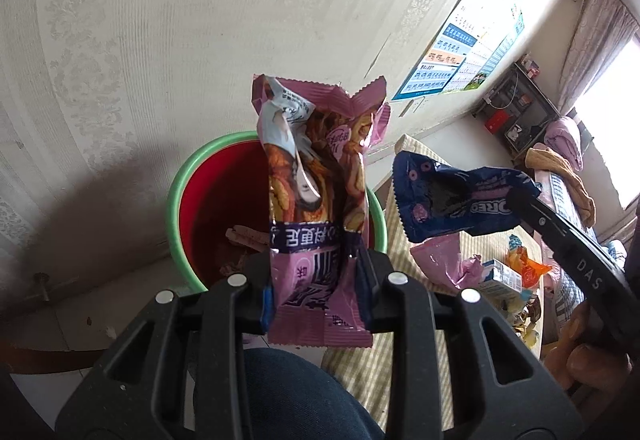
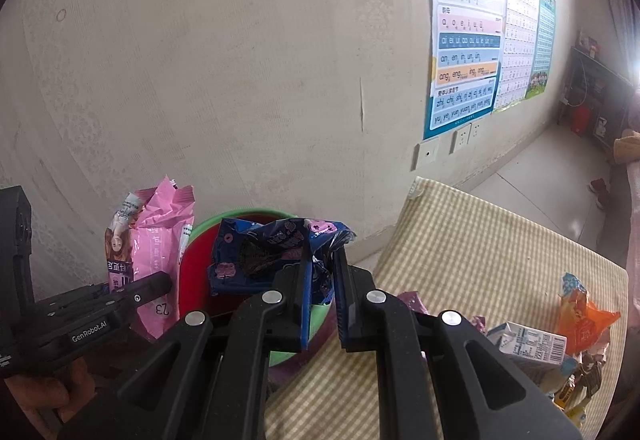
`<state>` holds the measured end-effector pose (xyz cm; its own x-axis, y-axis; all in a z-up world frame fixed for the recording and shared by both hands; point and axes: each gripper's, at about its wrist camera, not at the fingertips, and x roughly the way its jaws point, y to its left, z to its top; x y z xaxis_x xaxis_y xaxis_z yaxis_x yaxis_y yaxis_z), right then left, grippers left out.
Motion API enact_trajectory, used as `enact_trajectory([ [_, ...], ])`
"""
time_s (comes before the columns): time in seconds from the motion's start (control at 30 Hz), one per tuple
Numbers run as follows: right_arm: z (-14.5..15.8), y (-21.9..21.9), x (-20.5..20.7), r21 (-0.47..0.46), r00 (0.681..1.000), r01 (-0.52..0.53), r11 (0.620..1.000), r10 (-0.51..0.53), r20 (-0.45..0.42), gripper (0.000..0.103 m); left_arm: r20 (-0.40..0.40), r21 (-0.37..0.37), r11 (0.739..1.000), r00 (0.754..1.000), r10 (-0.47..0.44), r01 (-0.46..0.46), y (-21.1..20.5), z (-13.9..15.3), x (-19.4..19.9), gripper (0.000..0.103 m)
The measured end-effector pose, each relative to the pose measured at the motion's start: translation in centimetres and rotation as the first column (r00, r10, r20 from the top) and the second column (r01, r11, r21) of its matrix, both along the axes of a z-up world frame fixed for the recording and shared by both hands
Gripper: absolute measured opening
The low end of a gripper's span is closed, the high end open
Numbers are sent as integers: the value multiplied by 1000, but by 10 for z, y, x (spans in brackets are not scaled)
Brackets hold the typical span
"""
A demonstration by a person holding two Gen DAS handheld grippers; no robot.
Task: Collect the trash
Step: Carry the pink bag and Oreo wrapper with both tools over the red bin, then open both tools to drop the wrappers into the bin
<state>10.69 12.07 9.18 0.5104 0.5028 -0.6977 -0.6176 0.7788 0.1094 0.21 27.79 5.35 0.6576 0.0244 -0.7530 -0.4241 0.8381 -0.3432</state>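
My left gripper (image 1: 316, 272) is shut on a pink snack wrapper (image 1: 316, 176) and holds it upright above a red bin with a green rim (image 1: 176, 208). It also shows in the right wrist view (image 2: 154, 240). My right gripper (image 2: 322, 272) is shut on a blue Oreo wrapper (image 2: 264, 252), held over the bin's edge (image 2: 240, 214). The Oreo wrapper also shows in the left wrist view (image 1: 452, 196), right of the pink one. Some trash lies at the bin's bottom (image 1: 244, 240).
A table with a yellow checked cloth (image 2: 480, 240) stands right of the bin. More trash lies on it: a purple wrapper (image 1: 444, 264), a small white carton (image 2: 532, 344) and an orange wrapper (image 2: 584, 320). The wall is close behind the bin.
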Motion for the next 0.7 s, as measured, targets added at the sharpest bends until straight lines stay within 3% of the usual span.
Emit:
enact_trajectory([
  [0.5,-41,63,17,-75,999,-30,997,27,-34,13,-34,-44,998,999,38,-39,37,-24,16,32],
  [0.53,-43,64,19,-78,999,-31,996,28,-36,13,-39,-47,998,998,39,-41,39,-26,17,36],
  [0.7,-54,70,23,-96,998,-43,994,38,-58,47,-46,-51,998,998,42,-44,41,-32,16,62],
])
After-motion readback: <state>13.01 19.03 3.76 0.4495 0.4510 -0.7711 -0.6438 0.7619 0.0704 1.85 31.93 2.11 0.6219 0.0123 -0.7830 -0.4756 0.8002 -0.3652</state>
